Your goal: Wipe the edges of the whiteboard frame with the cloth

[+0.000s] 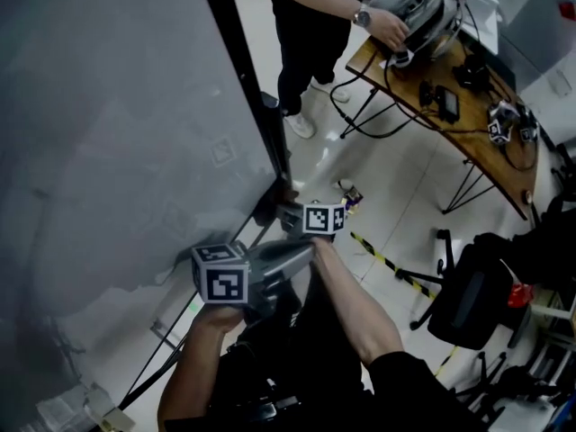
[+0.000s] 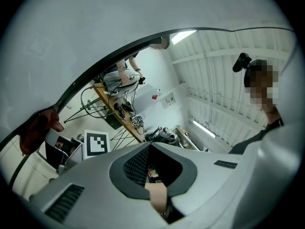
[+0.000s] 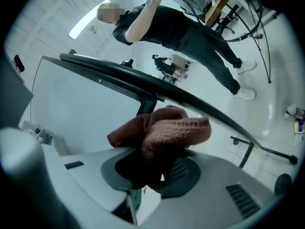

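Observation:
The whiteboard (image 1: pixel 108 124) fills the left of the head view, and its black frame edge (image 1: pixel 247 70) runs down to the lower corner. My right gripper (image 1: pixel 275 205) is at that corner, shut on a reddish-brown cloth (image 3: pixel 167 128). The cloth is pressed against the black frame (image 3: pixel 143 87). In the left gripper view the same cloth (image 2: pixel 38 128) sits on the frame's curve (image 2: pixel 95 70). My left gripper (image 1: pixel 301 252) hangs just below the right one, off the board. Its jaws (image 2: pixel 150 147) meet at the tips with nothing between them.
A person in black (image 1: pixel 310 25) stands beyond the board with a hand on equipment on a wooden table (image 1: pixel 481 147) strewn with cables. A black chair (image 1: pixel 468 300) is at the right. Striped tape (image 1: pixel 387 261) crosses the white floor. The board's stand legs (image 1: pixel 157 367) run below.

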A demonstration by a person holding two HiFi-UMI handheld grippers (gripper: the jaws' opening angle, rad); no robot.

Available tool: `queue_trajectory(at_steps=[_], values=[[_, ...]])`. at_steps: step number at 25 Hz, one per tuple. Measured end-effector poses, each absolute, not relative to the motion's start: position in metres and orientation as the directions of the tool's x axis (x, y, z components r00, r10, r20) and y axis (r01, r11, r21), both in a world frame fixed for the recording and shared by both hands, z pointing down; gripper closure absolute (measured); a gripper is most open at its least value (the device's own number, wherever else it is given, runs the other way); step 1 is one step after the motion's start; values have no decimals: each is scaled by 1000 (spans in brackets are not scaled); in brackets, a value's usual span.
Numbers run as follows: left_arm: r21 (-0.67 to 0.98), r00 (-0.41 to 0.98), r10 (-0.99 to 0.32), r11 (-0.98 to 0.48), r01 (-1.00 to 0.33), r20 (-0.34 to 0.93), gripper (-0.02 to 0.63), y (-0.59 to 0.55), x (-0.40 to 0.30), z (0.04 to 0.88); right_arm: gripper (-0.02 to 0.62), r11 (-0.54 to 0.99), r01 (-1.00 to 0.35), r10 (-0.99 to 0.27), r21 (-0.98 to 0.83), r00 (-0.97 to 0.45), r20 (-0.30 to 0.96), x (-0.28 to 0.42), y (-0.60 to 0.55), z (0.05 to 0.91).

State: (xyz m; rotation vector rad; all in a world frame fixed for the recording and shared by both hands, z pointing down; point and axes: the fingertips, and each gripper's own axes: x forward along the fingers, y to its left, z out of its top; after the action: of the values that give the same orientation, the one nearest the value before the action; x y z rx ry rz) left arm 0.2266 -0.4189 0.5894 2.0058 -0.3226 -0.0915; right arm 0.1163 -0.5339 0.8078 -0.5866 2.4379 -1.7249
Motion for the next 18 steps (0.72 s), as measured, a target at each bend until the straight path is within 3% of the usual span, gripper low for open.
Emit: queue_trajectory(at_steps=[7,13,17,18], values=[[895,967,-250,-416,-158,55,611,-406,222,586,499,243,-184,-410,-953,-909,71,130,-521,790],[898,969,-244,-420,-129,25,611,-396,209,579,499,90,-128,-465,-988,-882,72,141,-499,769],[897,972,-234,-430,-98,-6,611,-388,205,571,499,286,-252,-510,-925,-857,76,169,-503,750],[898,972,-233,-431,-90,-14,611,-387,204,570,499,258,-256,-532,-932,-842,85,176,-500,750]])
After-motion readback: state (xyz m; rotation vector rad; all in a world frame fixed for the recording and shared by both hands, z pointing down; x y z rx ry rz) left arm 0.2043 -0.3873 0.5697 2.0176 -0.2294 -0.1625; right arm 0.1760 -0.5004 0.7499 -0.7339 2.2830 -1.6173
